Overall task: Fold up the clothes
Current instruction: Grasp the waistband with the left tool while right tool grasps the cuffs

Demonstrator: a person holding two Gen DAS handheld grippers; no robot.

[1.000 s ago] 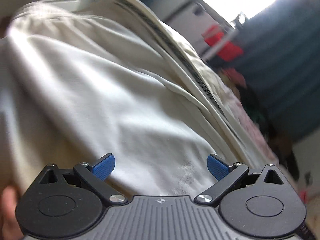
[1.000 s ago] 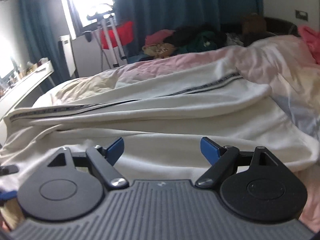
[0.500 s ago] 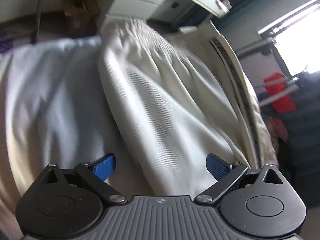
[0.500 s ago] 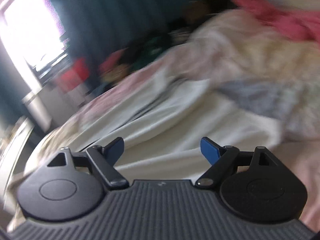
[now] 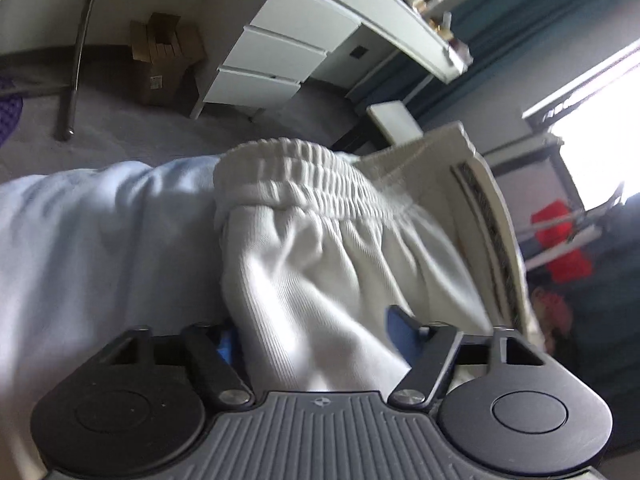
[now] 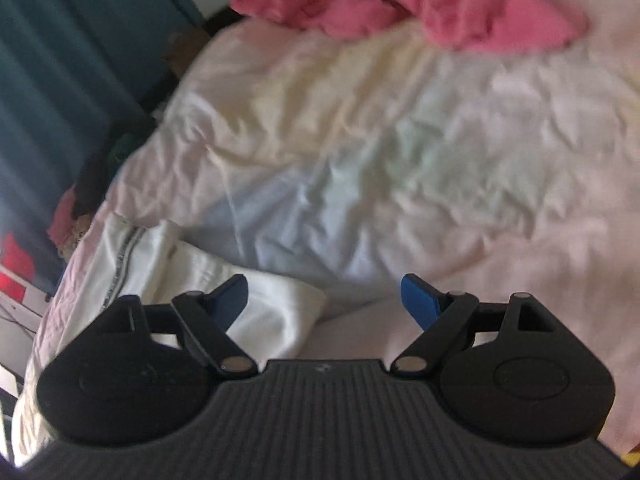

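Bed (image 6: 460, 152), pale crumpled sheet, fills both views. White trousers (image 5: 320, 272) now fill the centre of the left wrist view with the elastic waistband (image 5: 296, 172) at upper centre; a second ago only flat cloth showed there. So the garment's end has been reached, likely ready for a fold.

Left gripper (image 5: 316, 340): jaws closing, waistband-side cloth bunched between them; firm pinch not yet certain.

Right gripper (image 6: 324, 300): jaws spread, nothing between them. A trouser hem corner (image 6: 276, 308) lies just below its left finger, lower left of frame. Pink garment (image 6: 400, 4) at top, well apart.
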